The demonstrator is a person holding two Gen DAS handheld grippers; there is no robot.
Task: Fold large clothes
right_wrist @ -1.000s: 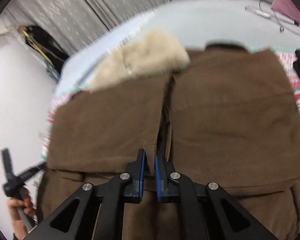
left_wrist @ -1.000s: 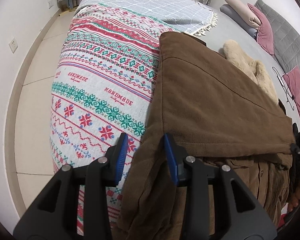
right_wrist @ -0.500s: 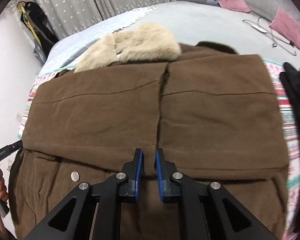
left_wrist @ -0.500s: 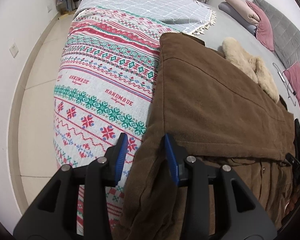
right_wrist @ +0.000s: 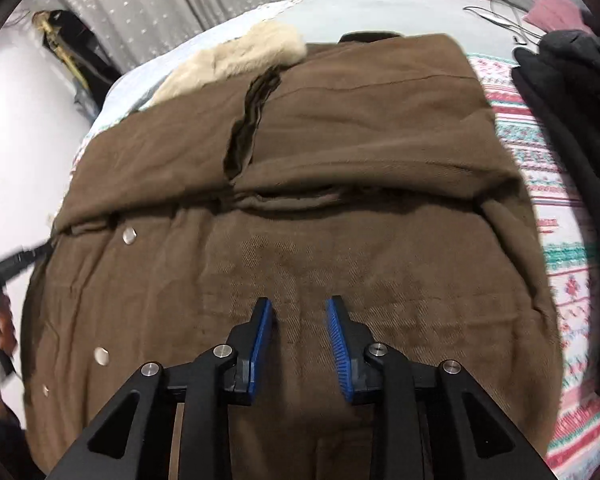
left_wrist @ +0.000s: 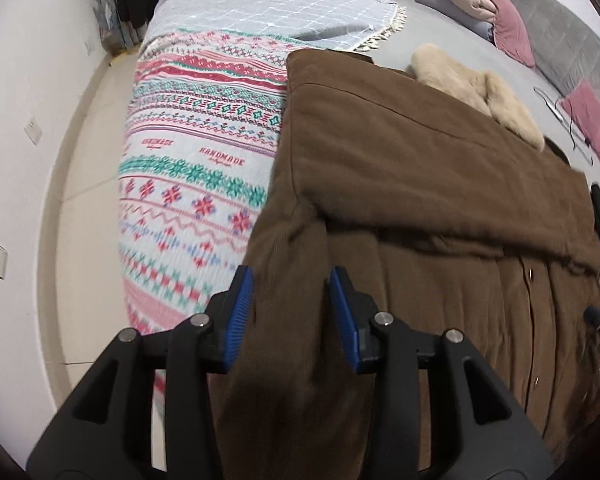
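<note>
A large brown coat (left_wrist: 420, 184) with a beige fur collar (left_wrist: 476, 92) lies on the bed, its upper part folded down over the snap-button front (right_wrist: 300, 128). My left gripper (left_wrist: 290, 284) is open, its blue pads either side of the coat's left edge fold near the bed's side. My right gripper (right_wrist: 298, 312) is open just above the coat's lower front, holding nothing. Silver snaps (right_wrist: 129, 236) show along the coat's placket. The left gripper's tip (right_wrist: 16, 260) shows at the left of the right wrist view.
A patterned red, green and white blanket (left_wrist: 196, 168) covers the bed under the coat. A grey checked throw (left_wrist: 276, 12) lies beyond it. Pink and grey pillows (left_wrist: 484, 12) and wire hangers (left_wrist: 568, 120) lie at the far right. Dark clothing (right_wrist: 572, 120) lies right of the coat. Tiled floor (left_wrist: 80, 168) runs along the left.
My right gripper has opened, let go of the coat's folded edge and drawn back toward the hem. My left gripper has shifted slightly right and closer along the coat's edge.
</note>
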